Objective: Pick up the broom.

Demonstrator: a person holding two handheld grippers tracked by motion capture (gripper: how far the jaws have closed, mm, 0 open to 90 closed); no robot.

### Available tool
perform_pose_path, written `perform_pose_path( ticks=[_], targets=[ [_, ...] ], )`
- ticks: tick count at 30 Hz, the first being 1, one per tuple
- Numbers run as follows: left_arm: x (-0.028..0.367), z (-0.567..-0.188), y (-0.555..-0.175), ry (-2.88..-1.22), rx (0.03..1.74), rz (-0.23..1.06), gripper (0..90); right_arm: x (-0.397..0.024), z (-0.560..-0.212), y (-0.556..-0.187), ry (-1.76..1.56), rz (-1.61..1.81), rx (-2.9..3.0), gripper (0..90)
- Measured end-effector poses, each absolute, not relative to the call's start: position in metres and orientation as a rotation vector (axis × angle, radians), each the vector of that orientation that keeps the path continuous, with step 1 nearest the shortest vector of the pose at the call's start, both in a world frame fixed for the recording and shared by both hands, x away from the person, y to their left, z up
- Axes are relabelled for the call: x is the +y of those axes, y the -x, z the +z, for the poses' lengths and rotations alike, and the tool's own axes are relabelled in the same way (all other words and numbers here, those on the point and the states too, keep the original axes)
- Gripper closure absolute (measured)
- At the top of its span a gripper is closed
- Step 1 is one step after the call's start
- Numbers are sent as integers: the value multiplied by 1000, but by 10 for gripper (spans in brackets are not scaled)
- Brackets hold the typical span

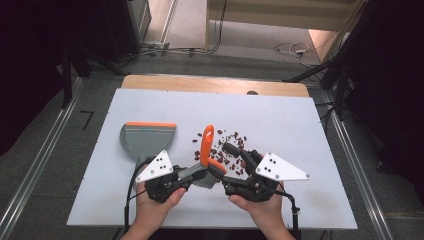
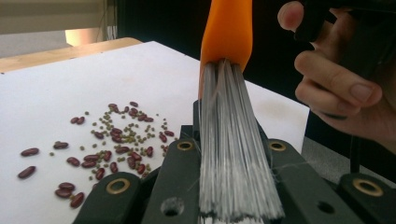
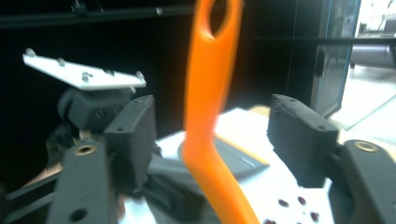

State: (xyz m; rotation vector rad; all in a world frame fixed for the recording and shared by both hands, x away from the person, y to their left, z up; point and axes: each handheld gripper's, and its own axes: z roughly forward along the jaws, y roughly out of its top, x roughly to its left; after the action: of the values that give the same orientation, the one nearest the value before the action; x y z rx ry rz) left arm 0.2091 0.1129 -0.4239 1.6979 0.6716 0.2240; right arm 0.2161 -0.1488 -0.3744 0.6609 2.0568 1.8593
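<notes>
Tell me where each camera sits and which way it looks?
High view: above the table, looking down; both hands and tools show.
Left gripper view: on the left tool, looking along the brush bristles toward the beans; the other hand shows.
Right gripper view: on the right tool, facing the orange handle and the left tool.
All three share the brush.

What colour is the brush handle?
Orange; the brush handle shows best in the right gripper view.

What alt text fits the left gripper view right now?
Grey brush bristles sit clamped between the left gripper jaws, the orange handle rising beyond. Red beans lie scattered on the white table at left; a hand at right.
</notes>
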Motion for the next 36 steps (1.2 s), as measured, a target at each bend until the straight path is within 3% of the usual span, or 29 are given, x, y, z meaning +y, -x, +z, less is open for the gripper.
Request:
perform_pose_path(
  ticks=[2, 17, 21, 31, 36],
  targets=[
    [116, -424, -210, -1703, 662, 222, 838, -154, -374, -222, -693, 1825, 2115, 265],
    [139, -418, -216, -1729, 476, 139, 837, -183, -391, -249, -533, 1770, 2427, 246],
    [142, -416, -215, -1730, 426, 108, 837, -180, -397, -249, -437, 1742, 2528, 369],
    [142, -413, -212, -1739, 312, 24, 836, -167, -407, -244, -297, 1692, 2709, 439],
    [136, -413, -211, -1766, 251, -28, 836, -162, -410, -243, -216, 1744, 2780, 526]
  ],
)
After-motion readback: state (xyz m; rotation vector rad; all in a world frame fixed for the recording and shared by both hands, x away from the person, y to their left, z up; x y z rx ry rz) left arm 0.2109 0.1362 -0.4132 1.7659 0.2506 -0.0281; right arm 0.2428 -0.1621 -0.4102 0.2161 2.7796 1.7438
